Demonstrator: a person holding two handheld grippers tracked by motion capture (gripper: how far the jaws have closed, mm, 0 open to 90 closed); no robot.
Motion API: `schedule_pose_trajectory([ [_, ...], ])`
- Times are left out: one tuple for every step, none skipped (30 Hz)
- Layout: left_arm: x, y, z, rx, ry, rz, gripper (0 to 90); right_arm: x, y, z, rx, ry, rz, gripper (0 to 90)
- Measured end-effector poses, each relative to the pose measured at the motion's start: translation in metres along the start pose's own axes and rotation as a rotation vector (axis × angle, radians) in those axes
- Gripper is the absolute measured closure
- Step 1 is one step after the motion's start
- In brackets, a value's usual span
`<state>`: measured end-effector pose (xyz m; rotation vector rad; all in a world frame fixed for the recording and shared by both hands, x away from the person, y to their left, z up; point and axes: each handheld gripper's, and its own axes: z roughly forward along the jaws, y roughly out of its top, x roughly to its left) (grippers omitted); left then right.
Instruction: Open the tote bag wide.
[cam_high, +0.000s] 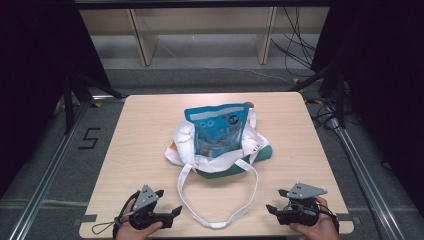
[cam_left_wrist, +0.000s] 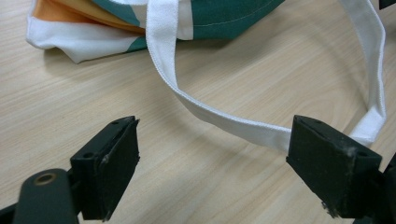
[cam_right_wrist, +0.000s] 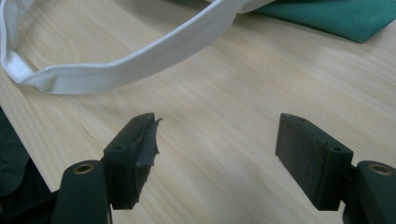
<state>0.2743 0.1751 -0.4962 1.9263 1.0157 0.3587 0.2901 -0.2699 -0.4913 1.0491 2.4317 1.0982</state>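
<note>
A white, green and orange tote bag (cam_high: 220, 159) lies in the middle of the wooden table (cam_high: 140, 140), with a blue snack pouch (cam_high: 218, 130) standing up out of its mouth. Its white strap (cam_high: 218, 222) loops toward the front edge. My left gripper (cam_high: 169, 201) rests at the front left, open, pointing at the strap. In the left gripper view the jaws (cam_left_wrist: 212, 154) stand wide, with the strap (cam_left_wrist: 224, 120) just beyond them. My right gripper (cam_high: 276, 200) sits at the front right. Its jaws (cam_right_wrist: 217, 144) are open over bare wood, short of the strap (cam_right_wrist: 140, 60).
Beyond the table stands a pale wooden shelf frame (cam_high: 145, 45). Cables (cam_high: 300, 50) trail on the floor at the back right. Metal rails (cam_high: 50, 165) run along both sides of the table. The bag's green cloth (cam_right_wrist: 345, 16) lies ahead of the right gripper.
</note>
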Motion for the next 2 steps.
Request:
schedule_pose_trajectory([
  [0.0001, 0.0002, -0.0002, 0.0, 0.003, 0.004, 15.8, 0.0002, -0.0001, 0.0, 0.0, 0.001, 0.007, 30.3],
  [0.0001, 0.0002, -0.0002, 0.0, 0.003, 0.004, 15.9, 0.0017, -0.0004, -0.0004, 0.011, 0.004, 0.03, 30.3],
])
